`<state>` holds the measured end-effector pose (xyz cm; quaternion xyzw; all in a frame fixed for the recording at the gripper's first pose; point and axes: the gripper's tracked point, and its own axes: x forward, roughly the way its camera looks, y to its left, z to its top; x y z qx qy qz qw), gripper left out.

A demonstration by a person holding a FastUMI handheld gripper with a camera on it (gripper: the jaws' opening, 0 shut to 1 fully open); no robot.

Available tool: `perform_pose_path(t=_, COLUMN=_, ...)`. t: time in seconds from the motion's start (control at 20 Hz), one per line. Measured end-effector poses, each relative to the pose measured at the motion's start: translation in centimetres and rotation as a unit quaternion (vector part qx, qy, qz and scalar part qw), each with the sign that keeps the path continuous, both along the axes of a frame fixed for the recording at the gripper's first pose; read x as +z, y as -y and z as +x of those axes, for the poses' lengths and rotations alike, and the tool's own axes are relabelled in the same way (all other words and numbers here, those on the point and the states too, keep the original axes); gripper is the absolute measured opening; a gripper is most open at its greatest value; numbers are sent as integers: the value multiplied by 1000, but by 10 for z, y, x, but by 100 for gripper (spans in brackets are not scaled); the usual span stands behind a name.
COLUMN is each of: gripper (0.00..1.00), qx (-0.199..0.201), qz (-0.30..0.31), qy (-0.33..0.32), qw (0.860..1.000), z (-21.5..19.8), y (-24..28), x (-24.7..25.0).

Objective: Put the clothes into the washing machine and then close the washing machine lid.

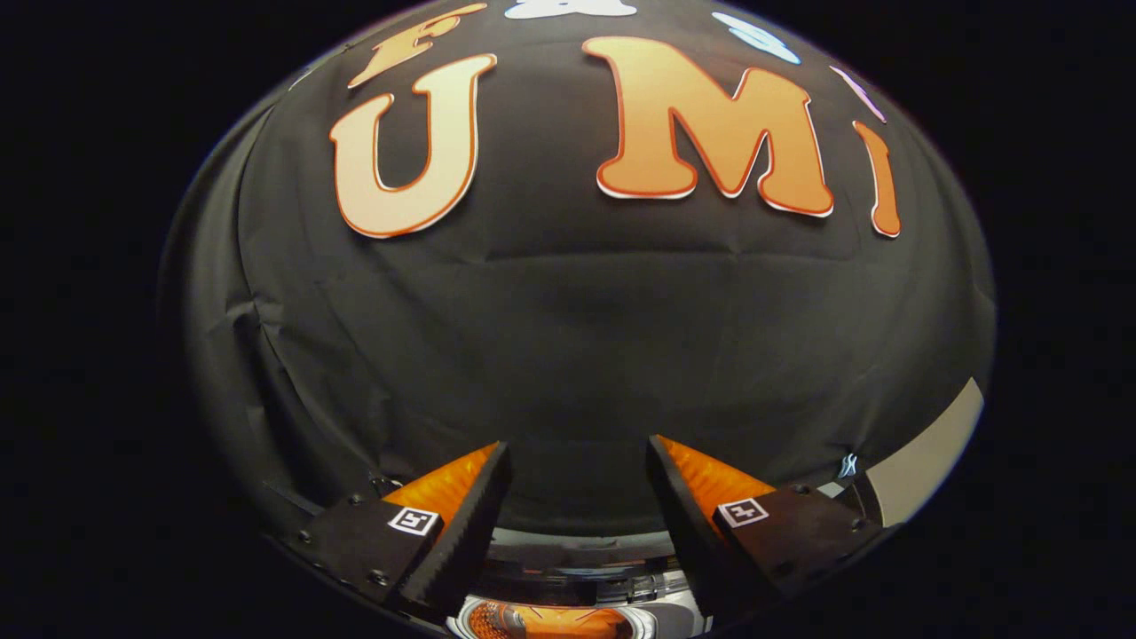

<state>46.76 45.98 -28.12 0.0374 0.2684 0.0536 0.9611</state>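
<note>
My gripper [579, 461] is open, its two fingers spread wide with nothing between them, and it points at the black cloth wall. Below and between the fingers I see a slice of the washing machine [581, 555], a pale rim with a dark band. Under that rim an orange cloth [546, 621] lies inside a round opening. The rest of the machine and its lid are hidden beneath the fingers.
The black cloth wall [577, 355] stands close ahead and takes up most of what lies beyond the fingers. A pale flat strip [927, 457] leans by the wall beyond the right finger.
</note>
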Motion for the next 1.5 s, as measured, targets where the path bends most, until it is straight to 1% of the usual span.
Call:
perform_pose_path(t=0.25, gripper=99, qx=6, qz=-13, qy=-20, qw=1000, z=4, y=1, x=-16)
perform_pose_path(t=0.35, gripper=98, qx=9, qz=-1, qy=-16, qw=1000, z=8, y=-1, x=-17)
perform_pose_path(t=0.5, gripper=100, qx=21, qz=4, qy=-37, qw=999, z=5, y=-1, x=-21)
perform_pose_path(t=0.6, gripper=100, qx=32, qz=11, qy=-33, qw=999, z=3, y=-2, x=-20)
perform_pose_path(t=0.65, gripper=100, qx=31, qz=10, qy=-25, qw=999, z=0, y=-2, x=-17)
perform_pose_path(t=1.15, gripper=100, qx=32, qz=14, qy=32, qw=999, z=-39, y=3, x=-3)
perform_pose_path(t=1.5, gripper=100, qx=35, qz=15, qy=46, qw=998, z=-77, y=5, x=-3)
